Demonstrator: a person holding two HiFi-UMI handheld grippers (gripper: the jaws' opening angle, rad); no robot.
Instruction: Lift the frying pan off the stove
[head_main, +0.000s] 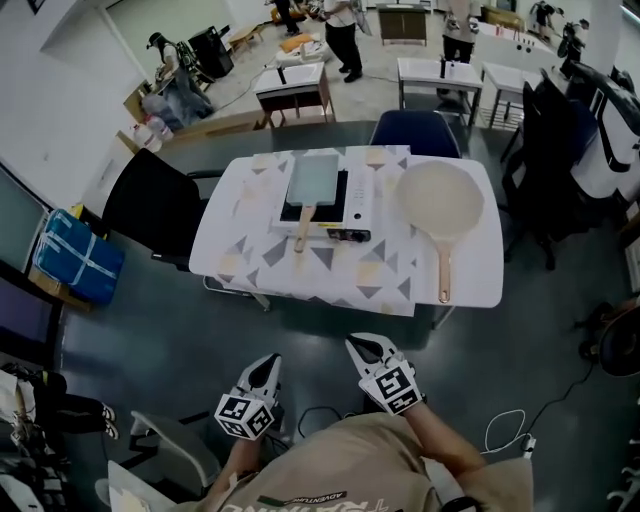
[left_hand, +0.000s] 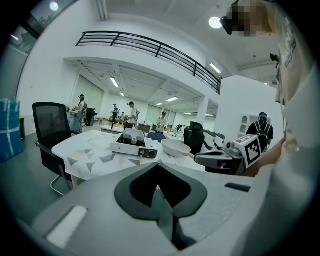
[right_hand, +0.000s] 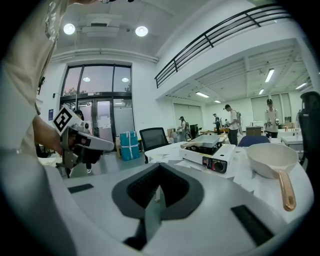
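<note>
A grey rectangular frying pan (head_main: 313, 180) with a wooden handle (head_main: 303, 228) sits on a white portable stove (head_main: 350, 205) in the middle of the table (head_main: 240, 250). The same pan (right_hand: 202, 140) and stove (right_hand: 209, 154) show ahead in the right gripper view. A round cream pan (head_main: 440, 198) lies on the table right of the stove. My left gripper (head_main: 268, 364) and right gripper (head_main: 362, 346) hang close to my body, well short of the table. Both are shut with nothing in them. The left jaws (left_hand: 159, 184) meet, and so do the right jaws (right_hand: 159, 193).
A black office chair (head_main: 150, 205) stands at the table's left end and a blue chair (head_main: 415, 130) behind it. A blue bag (head_main: 75, 258) lies on the floor at the left. A white cable (head_main: 505, 430) loops at the right. More tables and people are far back.
</note>
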